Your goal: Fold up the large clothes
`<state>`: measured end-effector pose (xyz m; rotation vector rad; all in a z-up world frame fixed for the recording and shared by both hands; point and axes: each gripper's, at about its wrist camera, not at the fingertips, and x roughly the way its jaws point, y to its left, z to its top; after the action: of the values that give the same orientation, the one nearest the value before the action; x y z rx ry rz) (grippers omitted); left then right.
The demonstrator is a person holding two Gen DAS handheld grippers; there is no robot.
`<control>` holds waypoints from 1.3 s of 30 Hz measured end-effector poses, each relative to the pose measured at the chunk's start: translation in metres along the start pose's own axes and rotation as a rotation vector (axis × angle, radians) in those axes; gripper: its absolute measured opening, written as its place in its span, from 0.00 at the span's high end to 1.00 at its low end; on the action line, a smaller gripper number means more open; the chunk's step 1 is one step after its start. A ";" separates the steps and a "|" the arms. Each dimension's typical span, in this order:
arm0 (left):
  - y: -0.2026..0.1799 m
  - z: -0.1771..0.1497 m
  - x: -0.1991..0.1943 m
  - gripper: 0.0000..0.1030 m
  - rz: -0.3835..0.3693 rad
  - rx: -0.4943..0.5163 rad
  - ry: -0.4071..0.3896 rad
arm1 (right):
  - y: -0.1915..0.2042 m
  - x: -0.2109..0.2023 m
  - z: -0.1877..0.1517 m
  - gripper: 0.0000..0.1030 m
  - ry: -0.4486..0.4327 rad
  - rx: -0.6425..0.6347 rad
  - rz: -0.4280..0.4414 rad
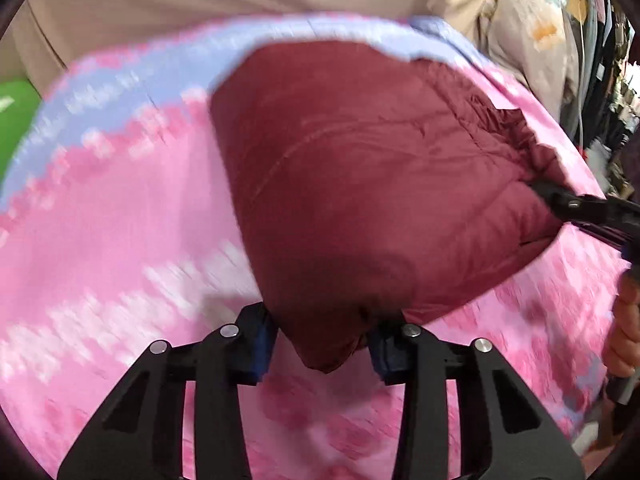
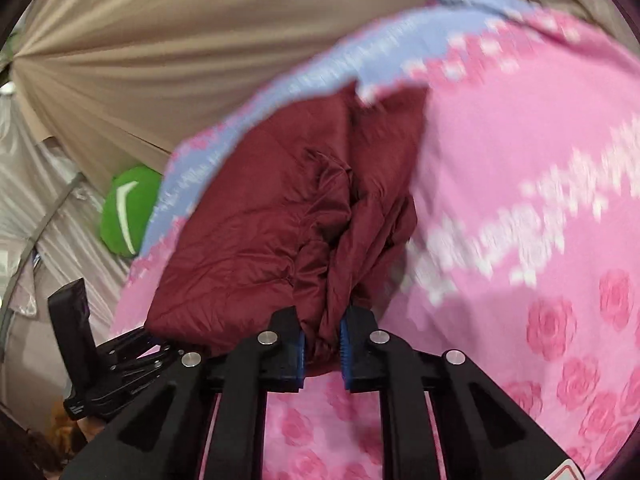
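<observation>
Two-handed grasp on a padded garment during folding. The jacket, a maroon quilted piece with stitched channels and a smooth, slightly glossy shell, lies bunched on the sheet, a pink printed cloth with rose motifs and a lilac border. The sheet serves as landmark: the jacket rests on its upper middle, close to the lilac border, and is partly lifted off it at two corners.

Left claw: jaws pinching a rounded, puffy corner of the jacket on the sheet's near side. Right claw: jaws pressed on a gathered, creased bundle of the same jacket, narrow gap, fabric filling it. In the left view the right claw enters from the sheet's right edge, a hand visible behind it.

Judged step: both corners are secured and the fold itself is about to be carried over. The next move likely calls for lifting both grips together, keeping the edge taut between them, and laying it flat across the jacket body; the slippery, thick filling may spring back or slide from the pads.

Beyond the sheet's far border: beige pleated fabric and a green cushion.
</observation>
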<state>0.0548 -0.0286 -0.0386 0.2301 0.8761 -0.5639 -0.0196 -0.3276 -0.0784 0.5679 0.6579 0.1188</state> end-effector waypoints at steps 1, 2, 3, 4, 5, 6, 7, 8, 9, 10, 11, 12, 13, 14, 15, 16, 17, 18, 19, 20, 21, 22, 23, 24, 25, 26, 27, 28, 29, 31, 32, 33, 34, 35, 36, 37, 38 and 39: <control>0.003 0.000 0.000 0.64 -0.003 -0.008 0.007 | 0.001 0.001 -0.001 0.89 -0.002 -0.007 -0.003; 0.004 -0.003 0.006 0.63 -0.001 -0.005 0.030 | -0.004 0.009 -0.005 0.89 0.024 -0.004 -0.027; 0.004 -0.009 0.020 0.62 -0.007 0.007 0.075 | -0.012 0.022 -0.012 0.89 0.063 0.005 -0.070; 0.002 -0.017 0.033 0.61 -0.020 0.010 0.123 | -0.021 0.034 -0.018 0.87 0.101 0.022 -0.093; 0.001 -0.025 0.030 0.59 -0.001 0.025 0.070 | -0.032 0.042 -0.026 0.87 0.131 0.059 -0.078; -0.005 -0.028 0.025 0.59 0.029 0.068 0.074 | -0.035 0.039 -0.026 0.84 0.133 0.071 -0.076; -0.005 -0.029 0.016 0.59 0.027 0.073 0.070 | -0.033 0.034 -0.026 0.83 0.136 0.066 -0.087; -0.004 -0.029 0.007 0.60 0.007 0.064 0.066 | -0.030 0.023 -0.024 0.82 0.122 0.059 -0.109; -0.001 -0.028 -0.007 0.59 -0.025 0.057 0.050 | -0.027 0.016 -0.022 0.79 0.107 0.052 -0.124; 0.003 -0.027 -0.018 0.55 -0.038 0.055 0.030 | -0.020 0.004 -0.019 0.74 0.078 0.034 -0.154; 0.007 -0.022 -0.035 0.50 -0.041 0.055 -0.014 | -0.014 -0.005 -0.016 0.73 0.041 0.009 -0.191; 0.008 -0.017 -0.048 0.38 -0.040 0.052 -0.053 | -0.008 -0.010 -0.011 0.70 0.011 -0.015 -0.221; 0.012 -0.008 -0.061 0.29 -0.044 0.034 -0.105 | 0.000 -0.014 -0.003 0.60 -0.025 -0.050 -0.239; 0.016 0.001 -0.068 0.25 -0.057 0.013 -0.139 | 0.004 -0.014 0.003 0.55 -0.042 -0.066 -0.229; 0.017 0.008 -0.069 0.23 -0.066 -0.004 -0.156 | 0.009 -0.008 0.010 0.49 -0.053 -0.077 -0.220; 0.015 0.021 -0.064 0.23 -0.068 -0.025 -0.165 | 0.010 0.005 0.017 0.48 -0.051 -0.085 -0.221; 0.011 0.031 -0.056 0.23 -0.071 -0.045 -0.169 | 0.009 0.017 0.024 0.48 -0.034 -0.087 -0.226; 0.008 0.040 -0.044 0.23 -0.065 -0.053 -0.161 | 0.010 0.029 0.027 0.48 -0.013 -0.086 -0.235; 0.007 0.044 -0.035 0.24 -0.056 -0.060 -0.147 | 0.011 0.046 0.029 0.65 0.015 -0.082 -0.245; 0.003 0.050 -0.019 0.24 -0.038 -0.067 -0.124 | 0.009 0.058 0.030 0.78 0.030 -0.070 -0.245; -0.001 0.053 -0.007 0.30 -0.013 -0.063 -0.104 | 0.008 0.054 0.030 0.90 0.024 -0.053 -0.236; -0.005 0.051 -0.001 0.32 0.005 -0.057 -0.086 | 0.010 0.046 0.032 0.95 0.004 -0.043 -0.213; -0.008 0.050 0.011 0.32 0.028 -0.053 -0.056 | 0.017 0.034 0.035 0.96 -0.046 -0.043 -0.175; -0.008 0.045 0.015 0.31 0.018 -0.060 -0.043 | 0.019 0.015 0.034 0.97 -0.106 -0.054 -0.163; -0.008 0.042 0.019 0.31 -0.003 -0.064 -0.029 | 0.017 0.007 0.033 0.97 -0.129 -0.057 -0.172; -0.008 0.040 0.024 0.30 -0.012 -0.070 -0.013 | 0.009 0.009 0.030 0.97 -0.114 -0.039 -0.192; -0.008 0.038 0.028 0.27 -0.003 -0.071 -0.009 | -0.004 0.028 0.024 0.97 -0.037 -0.028 -0.222; -0.010 0.036 0.031 0.25 0.003 -0.066 -0.006 | -0.016 0.050 0.016 0.97 0.036 -0.024 -0.232; -0.011 0.036 0.035 0.25 0.001 -0.069 0.004 | -0.022 0.059 0.012 0.97 0.055 -0.007 -0.223; -0.013 0.034 0.036 0.25 0.015 -0.073 0.012 | -0.019 0.053 0.013 0.95 0.042 0.025 -0.243; -0.012 0.034 0.037 0.25 0.020 -0.077 0.014 | -0.011 0.041 0.015 0.95 0.004 0.026 -0.266; -0.012 0.033 0.037 0.25 0.022 -0.083 0.017 | -0.005 0.031 0.016 0.94 -0.027 0.021 -0.271; -0.011 0.033 0.038 0.25 0.022 -0.086 0.017 | 0.000 0.021 0.016 0.93 -0.050 0.010 -0.265; -0.012 0.032 0.037 0.25 0.025 -0.086 0.016 | 0.007 0.012 0.013 0.92 -0.070 -0.005 -0.263; -0.011 0.033 0.038 0.24 0.027 -0.086 0.016 | 0.011 0.009 0.009 0.90 -0.072 -0.014 -0.268; -0.011 0.032 0.038 0.24 0.030 -0.087 0.015 | 0.013 0.011 0.004 0.90 -0.058 -0.026 -0.276; -0.012 0.032 0.039 0.24 0.034 -0.089 0.015 | 0.013 0.022 -0.003 0.90 -0.010 -0.056 -0.299; -0.012 0.032 0.039 0.22 0.032 -0.088 0.017 | 0.011 0.034 -0.008 0.90 0.028 -0.079 -0.324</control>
<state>0.0893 -0.0665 -0.0486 0.1685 0.9098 -0.4930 0.0033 -0.3049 -0.0958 0.3786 0.7611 -0.1503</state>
